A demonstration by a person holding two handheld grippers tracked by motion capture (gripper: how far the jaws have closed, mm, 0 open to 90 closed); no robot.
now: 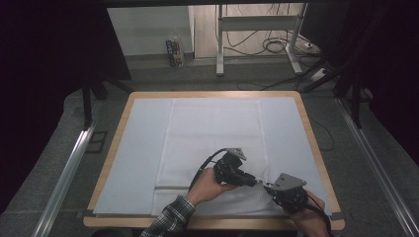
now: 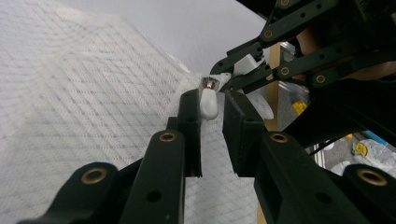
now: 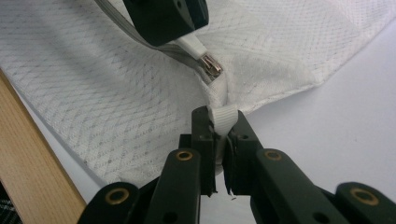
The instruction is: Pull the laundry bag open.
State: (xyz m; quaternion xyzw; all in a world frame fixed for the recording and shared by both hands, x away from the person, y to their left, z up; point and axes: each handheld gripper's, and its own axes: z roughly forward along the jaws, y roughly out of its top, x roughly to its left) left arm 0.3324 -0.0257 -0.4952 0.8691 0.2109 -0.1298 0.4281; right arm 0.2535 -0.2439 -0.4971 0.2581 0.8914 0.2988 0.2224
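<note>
A wooden-edged desk (image 1: 309,123) carries a pale sheet (image 1: 133,148) covering nearly its whole top; a white mesh bag (image 1: 212,128) lies flat on that sheet.

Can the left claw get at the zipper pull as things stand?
Probably yes: the left claw already has the white zipper pull between its jaws, and the right claw pinches the bag's tape end clear of it.

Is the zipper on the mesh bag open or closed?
Cannot tell. The zipper pull sits at the mesh bag corner, between the left gripper jaws; teeth aren't visible.
</note>
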